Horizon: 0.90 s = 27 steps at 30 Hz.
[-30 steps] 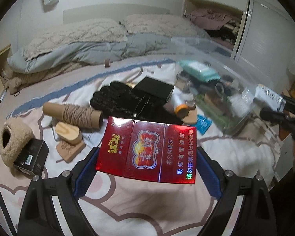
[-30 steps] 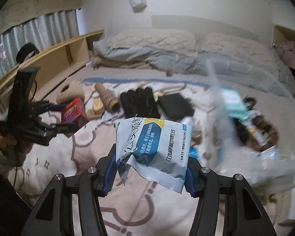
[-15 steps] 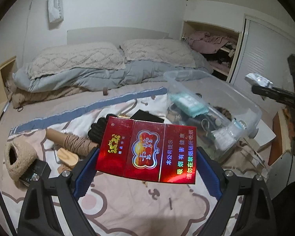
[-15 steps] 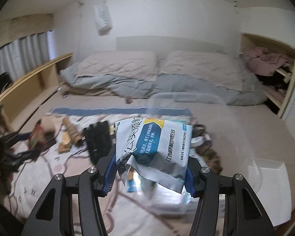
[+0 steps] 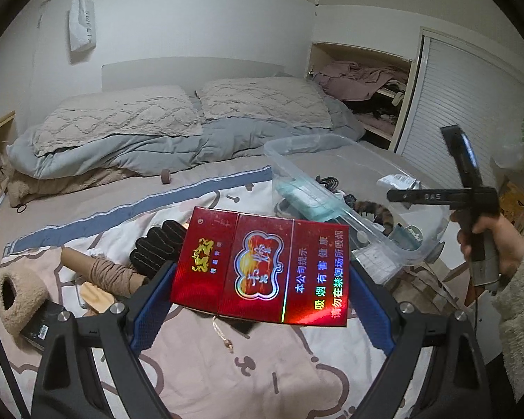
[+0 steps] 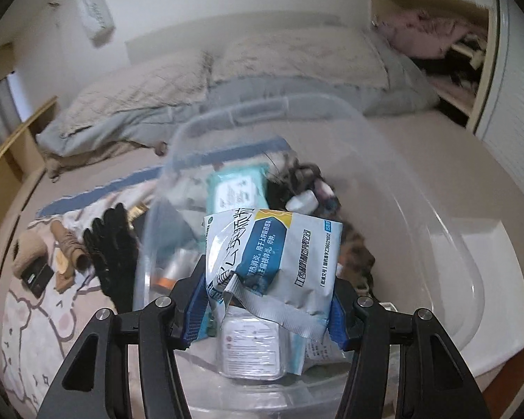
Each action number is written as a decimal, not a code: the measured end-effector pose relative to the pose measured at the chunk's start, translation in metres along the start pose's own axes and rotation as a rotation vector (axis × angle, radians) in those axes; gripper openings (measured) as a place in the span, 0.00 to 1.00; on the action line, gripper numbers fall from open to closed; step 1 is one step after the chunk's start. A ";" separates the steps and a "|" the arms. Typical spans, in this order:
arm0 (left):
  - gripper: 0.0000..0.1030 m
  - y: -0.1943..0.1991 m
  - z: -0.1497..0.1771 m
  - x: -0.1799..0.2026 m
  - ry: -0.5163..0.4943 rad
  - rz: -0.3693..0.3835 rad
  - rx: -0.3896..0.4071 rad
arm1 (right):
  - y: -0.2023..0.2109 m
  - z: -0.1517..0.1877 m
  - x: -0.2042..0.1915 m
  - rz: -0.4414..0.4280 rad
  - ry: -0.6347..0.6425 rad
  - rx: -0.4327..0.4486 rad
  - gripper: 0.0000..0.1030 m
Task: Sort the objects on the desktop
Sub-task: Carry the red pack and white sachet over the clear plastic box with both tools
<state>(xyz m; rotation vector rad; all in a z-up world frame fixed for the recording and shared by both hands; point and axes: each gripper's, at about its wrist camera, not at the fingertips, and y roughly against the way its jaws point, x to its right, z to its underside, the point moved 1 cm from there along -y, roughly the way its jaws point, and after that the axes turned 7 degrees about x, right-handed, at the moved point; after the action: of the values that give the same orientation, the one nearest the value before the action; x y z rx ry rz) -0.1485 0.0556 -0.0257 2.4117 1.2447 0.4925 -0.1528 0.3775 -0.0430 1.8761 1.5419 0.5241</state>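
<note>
A bed (image 5: 227, 181) spreads out ahead of both tools, pillows at its far end. A clear plastic bin (image 6: 419, 230) sits on it, directly beneath and ahead of the right hand-held gripper (image 6: 267, 300), already holding a wipes pack (image 6: 237, 188) and small clutter. Black gloves (image 5: 157, 248) lie just beyond the left hand-held gripper (image 5: 262, 286), left of the bin. That left one is spread wide and clamps a red cigarette carton (image 5: 262, 265) by its ends, above the blanket. The right one pinches a crumpled medicine sachet (image 6: 276, 251) over the bin.
</note>
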 end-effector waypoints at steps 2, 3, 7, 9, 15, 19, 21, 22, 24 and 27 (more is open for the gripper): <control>0.91 -0.002 -0.002 0.002 0.001 0.004 0.003 | -0.002 0.000 0.002 0.011 -0.008 -0.019 0.56; 0.91 -0.002 -0.003 0.004 0.003 0.004 0.005 | -0.003 0.001 0.002 0.016 -0.005 -0.024 0.56; 0.91 -0.010 -0.006 0.011 0.018 0.018 -0.005 | -0.008 0.002 0.005 0.040 -0.012 -0.043 0.57; 0.91 -0.013 -0.007 0.018 0.008 0.025 -0.010 | -0.011 0.003 0.007 0.053 -0.032 -0.045 0.65; 0.91 -0.022 -0.012 0.038 -0.024 0.037 -0.008 | -0.013 0.006 0.010 0.061 -0.045 -0.032 0.95; 0.91 -0.034 -0.016 0.049 -0.021 0.048 -0.016 | -0.013 0.010 0.014 0.044 -0.042 -0.040 0.95; 0.91 -0.041 -0.020 0.056 -0.018 0.055 -0.017 | -0.011 0.011 0.018 0.040 -0.046 -0.039 0.95; 0.91 -0.044 -0.022 0.059 -0.014 0.060 -0.018 | -0.010 0.010 0.020 0.041 -0.050 -0.036 0.95; 0.91 -0.052 -0.026 0.065 0.006 0.082 -0.022 | -0.005 0.010 0.026 0.045 -0.058 -0.026 0.95; 0.91 -0.065 -0.032 0.077 0.022 0.095 -0.025 | 0.000 0.011 0.031 0.045 -0.049 -0.017 0.95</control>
<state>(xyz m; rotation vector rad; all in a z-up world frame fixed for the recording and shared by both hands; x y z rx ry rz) -0.1665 0.1591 -0.0187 2.4590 1.1295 0.5602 -0.1382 0.4056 -0.0534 1.9013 1.4621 0.5064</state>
